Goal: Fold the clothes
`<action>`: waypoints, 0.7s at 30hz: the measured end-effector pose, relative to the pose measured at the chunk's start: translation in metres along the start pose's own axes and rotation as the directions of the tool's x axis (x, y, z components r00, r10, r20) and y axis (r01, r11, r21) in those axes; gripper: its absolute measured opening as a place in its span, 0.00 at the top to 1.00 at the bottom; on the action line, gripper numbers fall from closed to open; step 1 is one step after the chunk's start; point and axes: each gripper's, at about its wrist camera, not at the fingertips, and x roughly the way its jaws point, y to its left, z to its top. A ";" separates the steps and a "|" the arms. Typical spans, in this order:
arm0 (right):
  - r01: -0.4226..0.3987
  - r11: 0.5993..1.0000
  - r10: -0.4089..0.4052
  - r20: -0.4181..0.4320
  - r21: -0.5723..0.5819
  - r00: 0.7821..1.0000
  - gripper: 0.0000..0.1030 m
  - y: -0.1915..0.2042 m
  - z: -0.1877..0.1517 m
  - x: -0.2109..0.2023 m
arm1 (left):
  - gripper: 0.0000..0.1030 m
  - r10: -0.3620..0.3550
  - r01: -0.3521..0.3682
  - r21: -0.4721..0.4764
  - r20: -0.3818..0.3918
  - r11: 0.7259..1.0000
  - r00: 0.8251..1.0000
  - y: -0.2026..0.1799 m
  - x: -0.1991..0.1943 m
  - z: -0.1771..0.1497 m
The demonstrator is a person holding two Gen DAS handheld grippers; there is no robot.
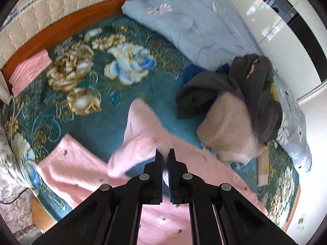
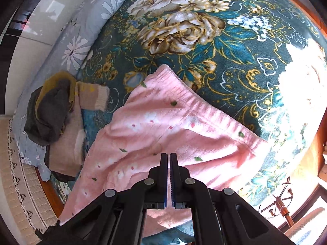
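Pink fleece pyjama trousers (image 2: 163, 130): elastic waistband, small flower and leaf print; spread on the bed's teal floral blanket (image 2: 235, 47), one leg end raised. Left tongs (image 1: 165, 153): clenched on the raised pink leg fabric. Right tongs (image 2: 169, 157): nearly closed over the trousers; grasp cannot be told.

L gripper (image 1: 165, 153) jaws nipped on pink fabric; R gripper (image 2: 169, 156) jaws nearly closed.

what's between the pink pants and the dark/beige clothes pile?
Left wrist view: only bare teal floral blanket separates the pink pants from the clothes pile. The right wrist view shows the same narrow gap.
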 end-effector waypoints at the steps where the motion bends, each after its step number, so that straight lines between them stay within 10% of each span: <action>1: 0.008 1.000 -0.008 0.002 0.009 1.000 0.96 0.002 -0.008 -0.003 | 0.96 0.022 -0.024 -0.017 -0.066 1.000 0.998 0.009 0.020 -0.008; 6: 0.044 0.999 -0.044 0.024 0.009 0.999 0.96 0.022 -0.046 -0.017 | 0.96 0.050 -0.080 -0.089 -0.299 0.993 0.953 0.046 0.094 -0.042; 11: 0.084 0.996 -0.082 0.041 -0.036 0.996 0.96 0.052 -0.067 -0.027 | 0.96 -0.081 0.027 -0.145 -0.379 0.989 0.922 0.060 0.110 -0.044; 15: 0.100 0.993 -0.096 0.060 -0.059 0.994 0.96 0.073 -0.074 -0.033 | 0.57 -0.222 0.159 -0.193 -0.372 0.968 0.901 0.078 0.099 -0.035; 21: 0.131 0.989 -0.126 0.068 -0.072 0.990 0.96 0.089 -0.081 -0.035 | 0.48 -0.367 0.208 -0.480 -0.265 0.852 0.892 0.142 0.089 -0.027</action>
